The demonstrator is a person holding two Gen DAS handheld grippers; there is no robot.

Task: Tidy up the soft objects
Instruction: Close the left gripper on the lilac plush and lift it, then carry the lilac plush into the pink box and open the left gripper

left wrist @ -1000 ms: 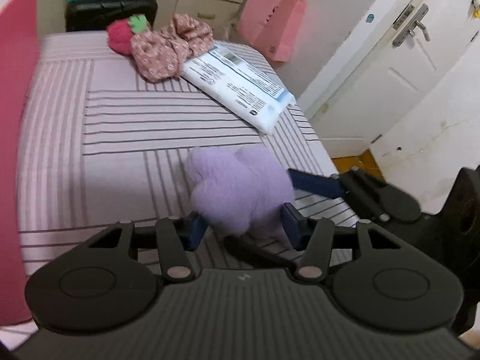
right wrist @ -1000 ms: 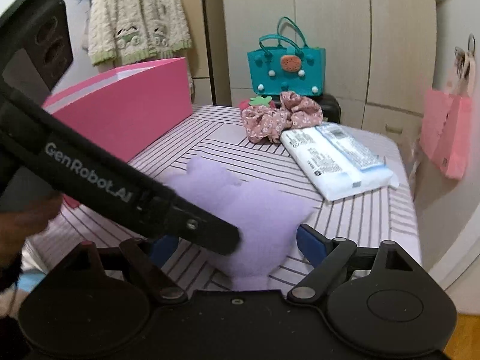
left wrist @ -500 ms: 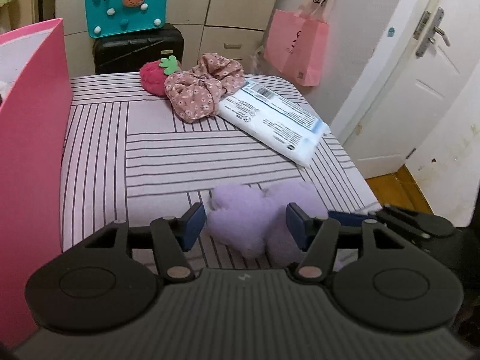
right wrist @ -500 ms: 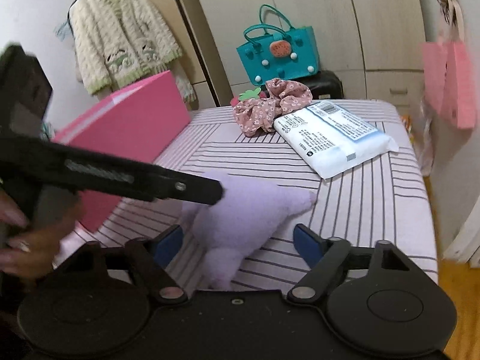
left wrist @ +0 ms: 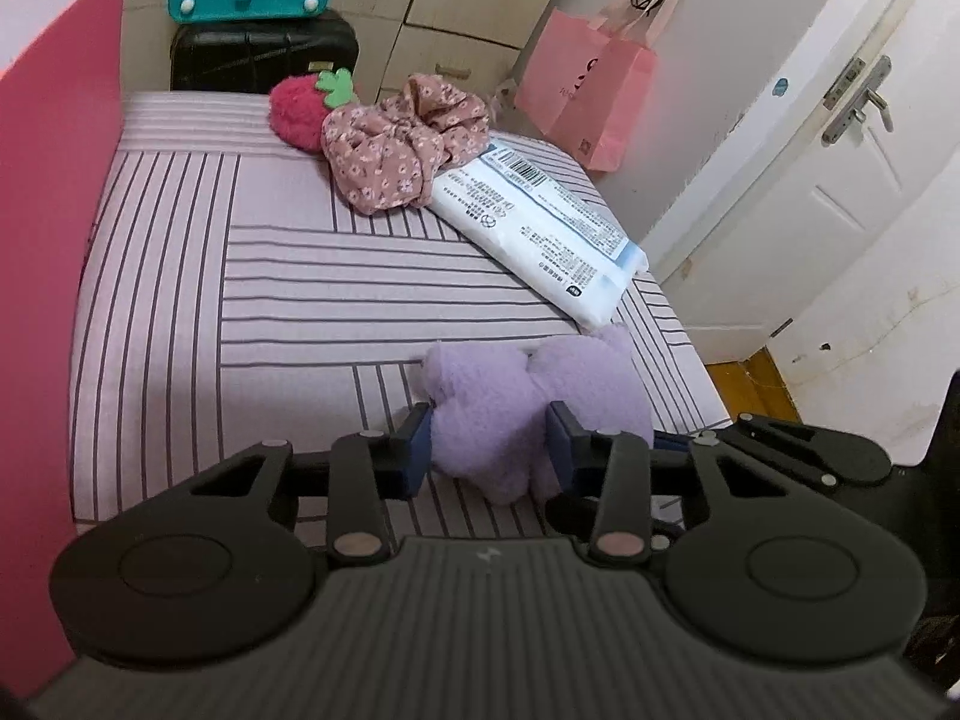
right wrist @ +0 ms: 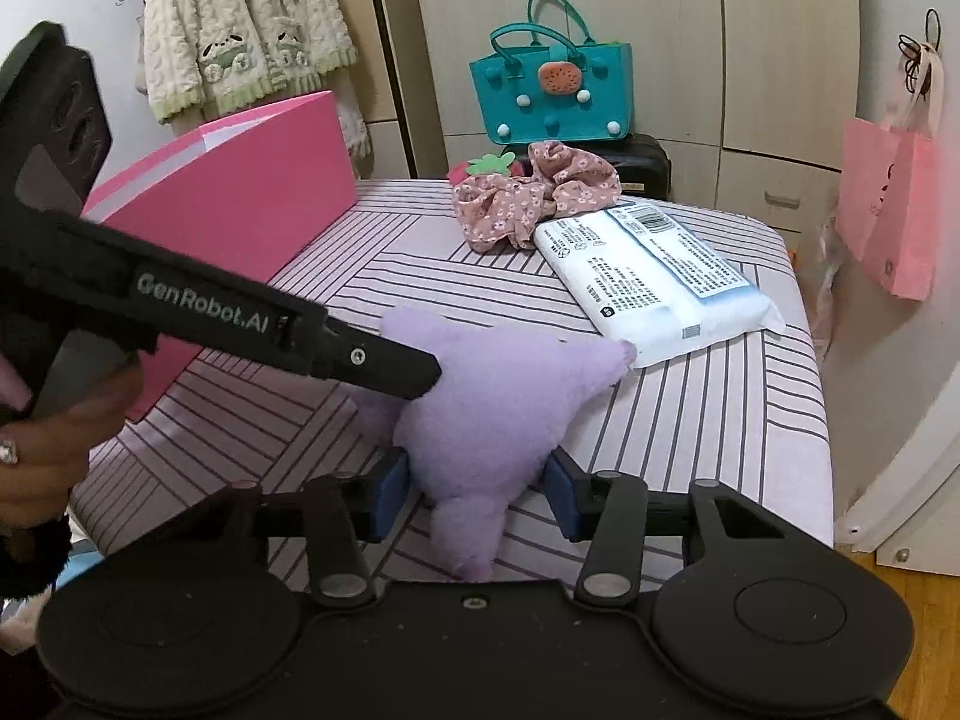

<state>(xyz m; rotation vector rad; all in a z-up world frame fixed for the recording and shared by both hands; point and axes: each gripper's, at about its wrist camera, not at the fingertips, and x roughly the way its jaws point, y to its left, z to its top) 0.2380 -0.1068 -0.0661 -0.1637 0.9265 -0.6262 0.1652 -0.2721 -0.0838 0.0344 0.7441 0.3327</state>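
While both jaws were closing on it, the purple plush (left wrist: 516,414) lay at the near edge of the striped bed (left wrist: 288,276), one tip just touching the white tissue pack (right wrist: 654,276). Left gripper (left wrist: 489,441) had narrowed until its blue pads pressed the plush's sides; right gripper (right wrist: 477,489) was closing too, its pads right against the plush's lower part, though I couldn't tell whether they were really pressing. A hand (right wrist: 42,438) held the left tool at the edge of the right view. By my read the sorting had barely begun: the plush was only just being grabbed and not yet lifted, and the strawberry plush (left wrist: 297,111), the floral scrunchie (left wrist: 402,150) and the tissue pack were still loose at the far end of the bed. The pink box (right wrist: 240,204) stood along the bed's side, probably the bin, its inside hidden. Writing: "GenRobot.AI" in white on the left tool's arm; the pack had a barcode and small print, too small to read; the logo on the pink paper bag (right wrist: 894,204) wasn't legible
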